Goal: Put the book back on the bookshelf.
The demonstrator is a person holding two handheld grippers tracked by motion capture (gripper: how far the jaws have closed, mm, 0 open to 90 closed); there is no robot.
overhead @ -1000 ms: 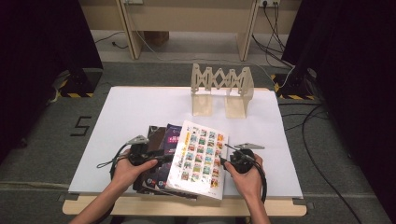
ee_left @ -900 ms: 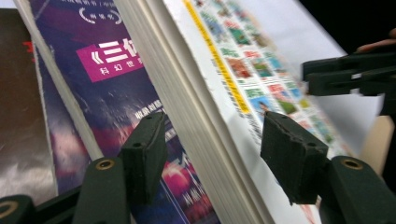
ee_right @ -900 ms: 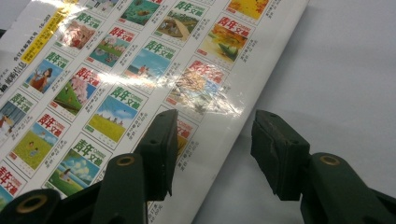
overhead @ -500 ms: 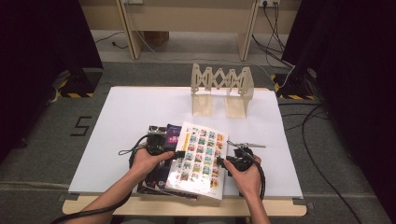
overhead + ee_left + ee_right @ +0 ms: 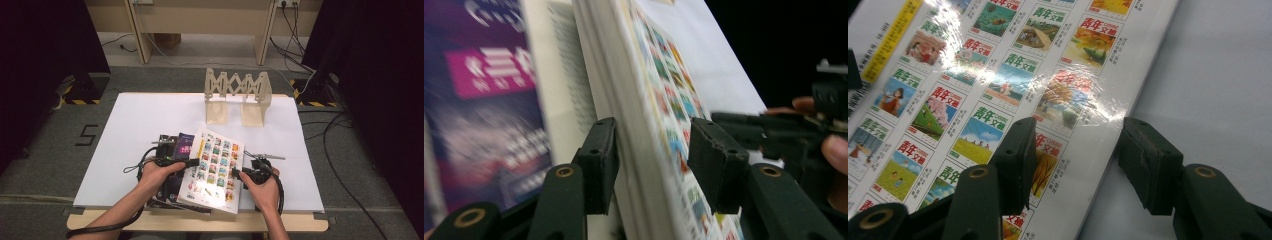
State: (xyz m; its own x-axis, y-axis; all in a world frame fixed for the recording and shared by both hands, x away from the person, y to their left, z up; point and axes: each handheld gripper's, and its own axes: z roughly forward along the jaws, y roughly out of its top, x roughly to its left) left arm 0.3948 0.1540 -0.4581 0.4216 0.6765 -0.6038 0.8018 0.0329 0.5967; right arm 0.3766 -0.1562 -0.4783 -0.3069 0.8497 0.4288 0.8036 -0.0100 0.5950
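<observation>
Desk: white top, wooden folding rack at the far edge. Magazine: near edge, tilted atop a stack with a purple book. Your left hand-held gripper: jaws apart, straddling the magazine's left edge. Your right hand-held gripper: jaws apart, straddling its right edge.
</observation>
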